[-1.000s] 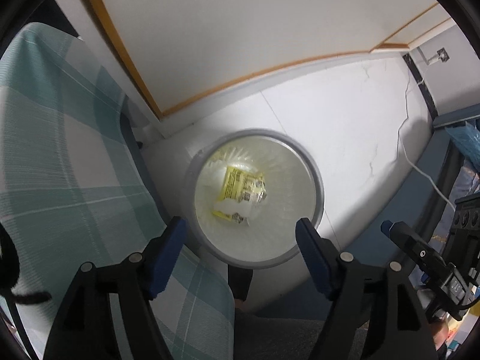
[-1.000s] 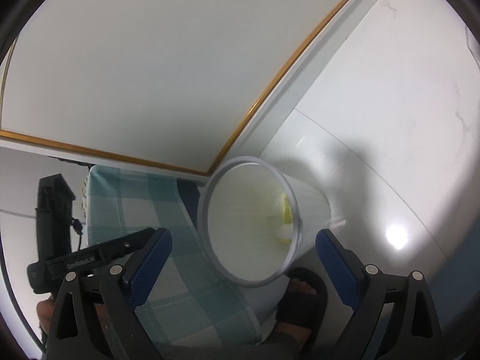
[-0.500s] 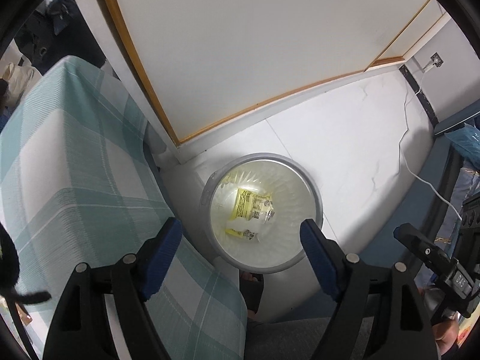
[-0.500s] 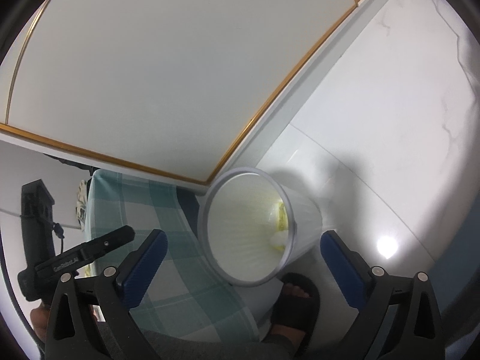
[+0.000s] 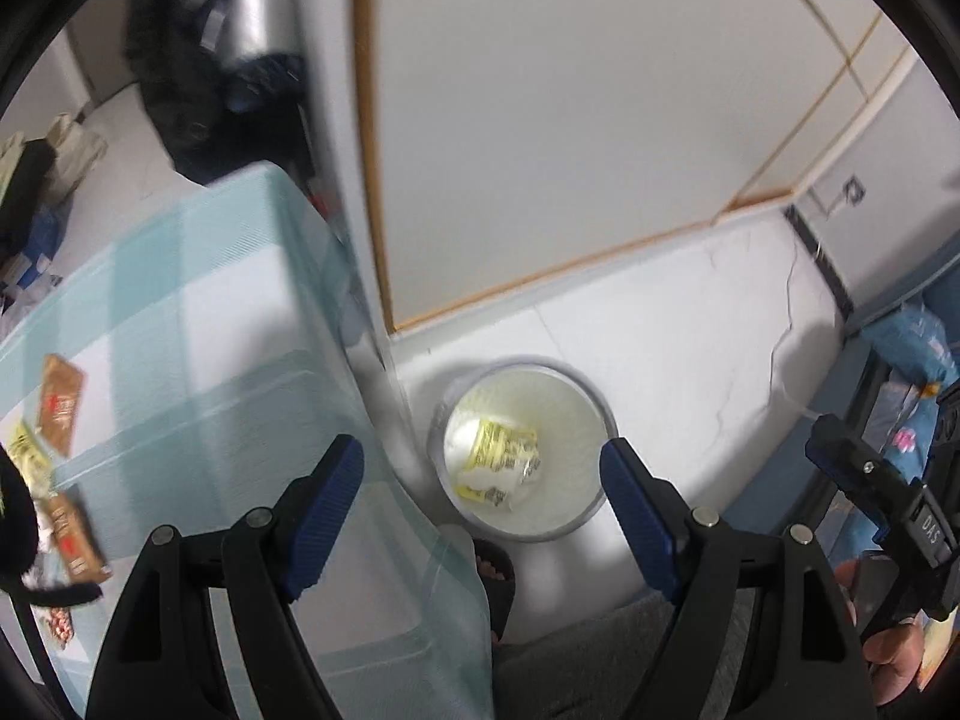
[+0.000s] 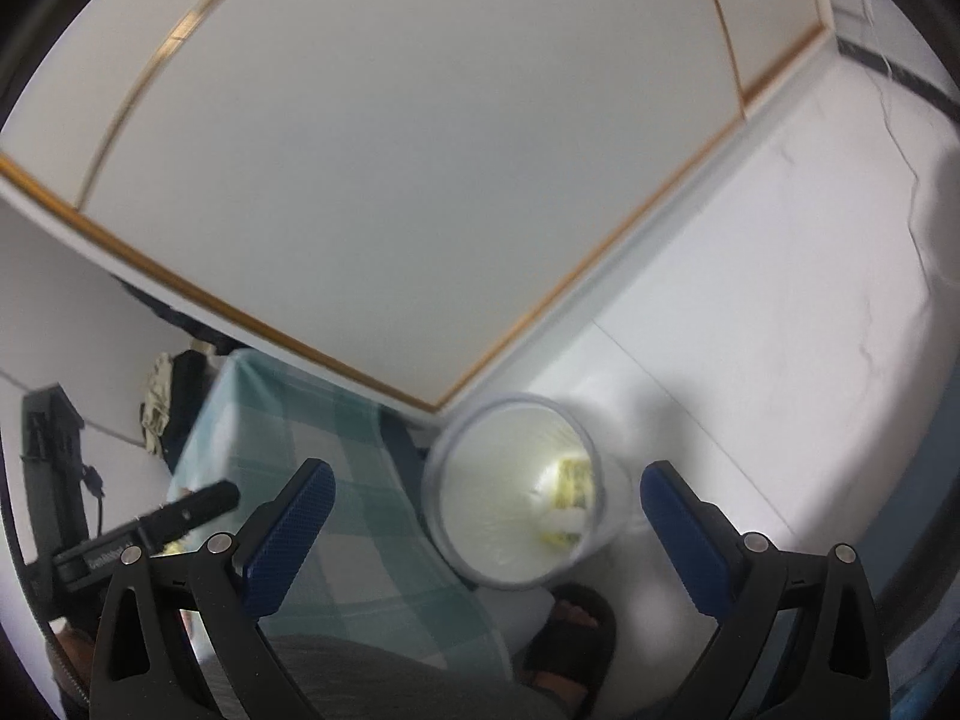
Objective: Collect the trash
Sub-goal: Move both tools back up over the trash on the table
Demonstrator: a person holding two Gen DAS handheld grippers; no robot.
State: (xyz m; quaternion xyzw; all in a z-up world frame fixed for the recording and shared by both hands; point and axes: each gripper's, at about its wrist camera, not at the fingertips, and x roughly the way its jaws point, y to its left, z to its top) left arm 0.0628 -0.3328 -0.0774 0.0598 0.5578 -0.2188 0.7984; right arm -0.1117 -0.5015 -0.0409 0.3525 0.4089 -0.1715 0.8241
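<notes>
Both grippers are up over the bin right now with nothing in them. The left gripper (image 5: 483, 474) has its jaws spread apart and empty, and the right gripper (image 6: 486, 501) is spread even wider, also empty. Its jaws have just been opening, with nothing between them.

Where the trash is: a couple of yellow wrappers (image 5: 501, 462) already sit at the bottom of the bin (image 5: 591, 414), which stands on the white floor (image 5: 690, 348) right against the edge of the table (image 5: 198, 330). More wrappers (image 5: 60, 414), brown and yellow, lie flat on the table at the far left of the left wrist view.

So my guess is the next pickup is one of those table wrappers. They lie off to the left of the left gripper, well apart from the bin, and the left hand looks like the nearer one by far. The right gripper is hanging on the bin side, and I can't make out any wrappers on the table from its view. The brown ones run lengthwise roughly up and down in the left view, though it's blurry, so don't quote me.

Materials: the bin is a round, pale, translucent plastic tub with a grey rim and faint ribbing inside. The table has a teal and white checked cloth, smooth looking. Wrappers look like thin crinkly foil or plastic, flat, so probably slippery to pinch off cloth. Gripper pads are blue and textured.
</notes>
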